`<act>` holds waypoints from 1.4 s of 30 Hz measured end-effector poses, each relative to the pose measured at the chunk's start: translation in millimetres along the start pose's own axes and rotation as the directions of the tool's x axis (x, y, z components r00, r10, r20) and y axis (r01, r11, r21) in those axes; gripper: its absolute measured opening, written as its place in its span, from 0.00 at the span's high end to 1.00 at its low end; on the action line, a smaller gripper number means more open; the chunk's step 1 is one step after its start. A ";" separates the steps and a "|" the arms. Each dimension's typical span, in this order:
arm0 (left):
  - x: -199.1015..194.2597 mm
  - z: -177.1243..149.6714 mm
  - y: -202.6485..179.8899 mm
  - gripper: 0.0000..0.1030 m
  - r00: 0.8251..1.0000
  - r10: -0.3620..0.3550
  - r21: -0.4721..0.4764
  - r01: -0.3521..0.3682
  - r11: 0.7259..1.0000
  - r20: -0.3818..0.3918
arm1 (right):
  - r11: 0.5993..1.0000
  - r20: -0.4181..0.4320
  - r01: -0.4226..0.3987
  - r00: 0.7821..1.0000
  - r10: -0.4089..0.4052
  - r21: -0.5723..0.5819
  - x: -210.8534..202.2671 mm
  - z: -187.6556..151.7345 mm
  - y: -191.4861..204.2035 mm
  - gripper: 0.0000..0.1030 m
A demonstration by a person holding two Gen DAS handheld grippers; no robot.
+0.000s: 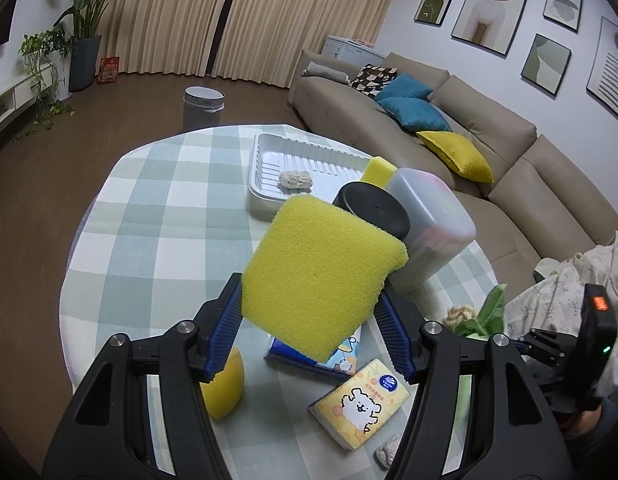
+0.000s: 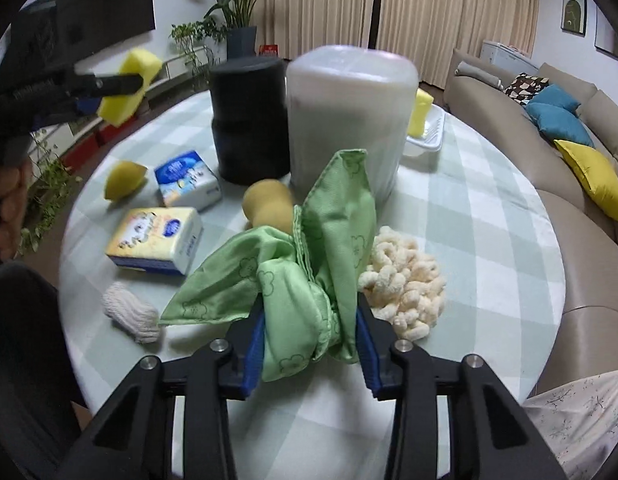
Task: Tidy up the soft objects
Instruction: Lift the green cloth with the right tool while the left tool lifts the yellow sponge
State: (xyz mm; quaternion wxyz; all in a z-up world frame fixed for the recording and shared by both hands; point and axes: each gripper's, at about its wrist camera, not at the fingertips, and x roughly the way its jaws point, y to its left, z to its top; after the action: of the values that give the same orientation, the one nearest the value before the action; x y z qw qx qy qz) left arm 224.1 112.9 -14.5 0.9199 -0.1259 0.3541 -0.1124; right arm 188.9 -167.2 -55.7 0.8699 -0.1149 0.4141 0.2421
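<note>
My left gripper (image 1: 311,312) is shut on a yellow sponge (image 1: 321,272) and holds it above the round checked table; it also shows in the right wrist view (image 2: 129,84). My right gripper (image 2: 309,320) is shut on a crumpled green cloth (image 2: 305,272), just above the tabletop. A white tray (image 1: 269,160) at the far side holds a beige scrubber (image 1: 295,179), with another yellow sponge (image 1: 378,170) at its right end. A cream chenille pad (image 2: 405,280) lies right of the cloth.
A black cylinder (image 2: 249,120) and a frosted plastic container (image 2: 349,120) stand mid-table. Two tissue packs (image 2: 157,240) (image 2: 187,178), a lemon-shaped sponge (image 2: 123,180), a tan sponge (image 2: 269,204) and a white knitted piece (image 2: 129,316) lie around. A sofa (image 1: 489,148) borders the table.
</note>
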 end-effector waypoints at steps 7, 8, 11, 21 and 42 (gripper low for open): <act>-1.5 -1.3 -3.6 0.40 1.000 -0.013 0.009 0.014 1.000 -0.004 | 0.994 0.008 -0.103 0.995 0.103 0.039 -16.3 0.8 3.7 0.55; -1.9 -1.3 -3.6 0.40 1.000 -0.013 0.009 0.013 1.000 -0.005 | 0.993 0.003 -0.112 0.994 0.112 0.047 -15.1 0.1 3.8 0.55; -2.5 -2.5 -2.6 0.40 1.000 -0.010 0.000 0.010 1.000 -0.005 | 0.989 -0.002 -0.140 0.990 0.141 0.045 -14.2 0.1 6.7 0.53; -2.2 -7.0 -0.1 0.40 1.000 -0.018 -0.011 0.018 1.000 -0.003 | 0.996 -0.015 -0.059 0.998 0.058 -0.067 -9.0 -5.2 34.8 0.43; -13.3 10.4 10.2 0.41 1.000 0.003 0.001 -0.003 1.000 0.024 | 0.993 0.130 -0.114 0.985 0.112 0.011 -76.4 21.8 5.3 0.81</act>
State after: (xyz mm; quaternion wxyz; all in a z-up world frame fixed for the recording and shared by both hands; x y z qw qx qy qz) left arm 222.7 128.0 -1.9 0.9242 -0.1263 0.3433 -0.1098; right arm 159.3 -178.9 17.3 0.8807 -0.0675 0.3650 0.2943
